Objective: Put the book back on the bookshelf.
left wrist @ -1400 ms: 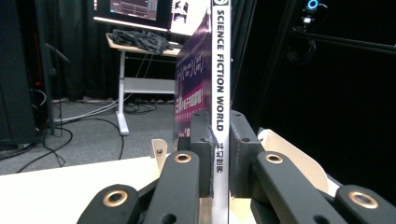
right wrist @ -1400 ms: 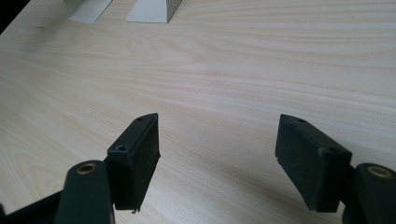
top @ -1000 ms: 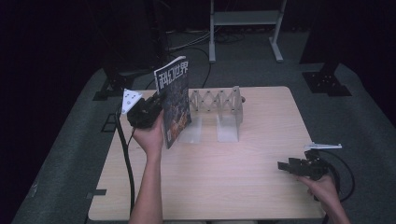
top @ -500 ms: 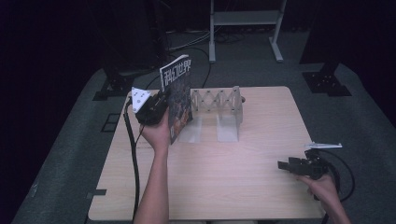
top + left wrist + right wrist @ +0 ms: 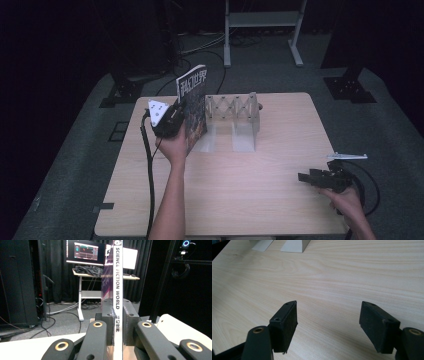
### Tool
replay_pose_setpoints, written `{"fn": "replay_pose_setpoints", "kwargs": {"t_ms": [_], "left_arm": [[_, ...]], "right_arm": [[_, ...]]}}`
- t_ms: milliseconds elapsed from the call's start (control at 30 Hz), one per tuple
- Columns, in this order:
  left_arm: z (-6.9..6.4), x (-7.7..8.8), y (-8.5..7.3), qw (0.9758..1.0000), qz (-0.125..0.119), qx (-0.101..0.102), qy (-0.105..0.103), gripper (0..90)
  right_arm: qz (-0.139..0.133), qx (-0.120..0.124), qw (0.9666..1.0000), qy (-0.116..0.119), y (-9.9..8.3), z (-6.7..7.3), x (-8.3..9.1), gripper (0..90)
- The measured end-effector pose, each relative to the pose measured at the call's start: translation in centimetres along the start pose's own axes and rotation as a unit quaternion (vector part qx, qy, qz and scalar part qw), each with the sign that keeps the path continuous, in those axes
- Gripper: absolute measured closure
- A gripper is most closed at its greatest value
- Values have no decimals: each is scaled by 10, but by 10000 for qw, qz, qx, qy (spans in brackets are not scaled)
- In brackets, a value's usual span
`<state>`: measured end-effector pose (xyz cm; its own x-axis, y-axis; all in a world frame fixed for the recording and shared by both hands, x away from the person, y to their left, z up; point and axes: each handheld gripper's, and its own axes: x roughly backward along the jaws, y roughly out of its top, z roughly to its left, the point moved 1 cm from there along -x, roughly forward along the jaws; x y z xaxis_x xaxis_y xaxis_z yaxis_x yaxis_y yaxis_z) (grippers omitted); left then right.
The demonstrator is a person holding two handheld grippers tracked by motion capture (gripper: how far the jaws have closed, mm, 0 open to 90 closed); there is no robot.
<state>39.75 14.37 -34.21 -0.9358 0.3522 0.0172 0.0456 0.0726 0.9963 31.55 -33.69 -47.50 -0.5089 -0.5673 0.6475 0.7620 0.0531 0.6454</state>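
A magazine (image 5: 194,102) with a dark cover and a white spine stands upright at the left end of a pale accordion book rack (image 5: 234,107) on the wooden table (image 5: 280,200). My left gripper (image 5: 181,119) is shut on its spine edge. In the left gripper view the spine (image 5: 117,285) reads "SCIENCE FICTION WORLD" and is clamped between my left gripper's (image 5: 117,315) black pads. My right gripper (image 5: 305,177) rests near the table's front right edge, pointing left. Its jaws stand wide apart with nothing between them, and in the right gripper view bare wood lies under my right gripper (image 5: 328,315).
The rack's two pale foot plates (image 5: 294,246) lie flat on the table in front of it. A metal frame (image 5: 262,20) and cables sit on the floor behind the table. A desk with monitors (image 5: 86,252) stands far back.
My left hand has carried the magazine a little to the right and lower, closer to the rack's left end. The right gripper has stayed where it was.
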Motion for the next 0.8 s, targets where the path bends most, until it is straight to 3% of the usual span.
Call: {"fn": "replay_pose_setpoints", "kwargs": {"t_ms": [200, 567, 700, 800], "left_arm": [[-4, 1, -12, 9999, -52, -123, 94, 826], [-6, 13, -25, 9993, -319, -56, 176, 825], [-8, 18, -31, 9987, -417, -190, 214, 825], [-9, 20, -33, 9986, -457, -163, 208, 825]], "right_arm": [[8, 25, 10000, 25, 0, 2, 0, 299], [4, 43, 10000, 35, 0, 3, 0, 300], [-6, 49, 10000, 41, 0, 4, -1, 300], [-5, 33, 10000, 46, 0, 4, -1, 300]]}}
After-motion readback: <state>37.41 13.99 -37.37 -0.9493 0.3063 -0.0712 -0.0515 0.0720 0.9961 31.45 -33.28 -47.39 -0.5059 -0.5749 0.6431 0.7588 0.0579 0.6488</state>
